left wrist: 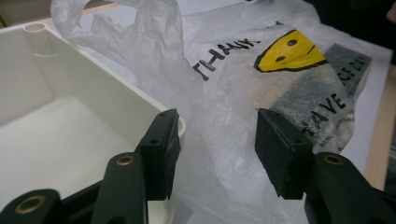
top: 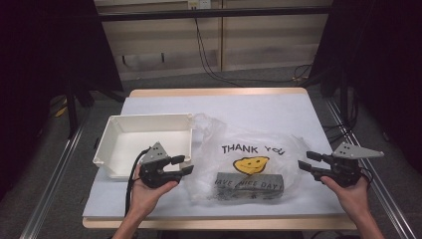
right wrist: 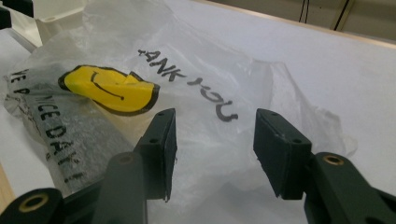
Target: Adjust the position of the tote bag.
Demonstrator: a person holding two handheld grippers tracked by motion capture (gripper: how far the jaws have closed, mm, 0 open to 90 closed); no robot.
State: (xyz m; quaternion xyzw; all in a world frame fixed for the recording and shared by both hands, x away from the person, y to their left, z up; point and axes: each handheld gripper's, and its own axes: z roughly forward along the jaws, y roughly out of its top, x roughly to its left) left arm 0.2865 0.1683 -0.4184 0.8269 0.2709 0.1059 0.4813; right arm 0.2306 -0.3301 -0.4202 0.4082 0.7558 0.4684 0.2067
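Holding one gripper in each hand, you frame the plastic bag point(top: 244, 162) from both sides of the table point(top: 278, 107). The bag, thin and translucent, lies crumpled on the white table top, printed with a yellow smiley face point(top: 251, 165) and black lettering. A grey block point(top: 249, 182) rests inside it, toward your edge of the table, seen through the film.

Left gripper point(top: 186, 165): your left hand point(top: 149, 191) holds it just beside the bag's left edge, jaws pointing toward the bag. In the left gripper view point(left wrist: 217, 149) the jaws stand spread, with a wide gap between the pads; bag film lies beyond the gap, and neither pad presses on it. One jaw sits in front of the corner of the white tray point(left wrist: 60, 88).

Right gripper point(top: 304, 162): your right hand point(top: 353, 196) holds it at the bag's right edge, jaws pointing left toward the bag. In the right gripper view point(right wrist: 215, 149) the jaws are likewise spread apart, and the loose film lies past them, unpinched.

White tray point(top: 144, 122): it stands empty on the left part of the table, its right wall touching or nearly touching the bag; which of the two cannot be told.
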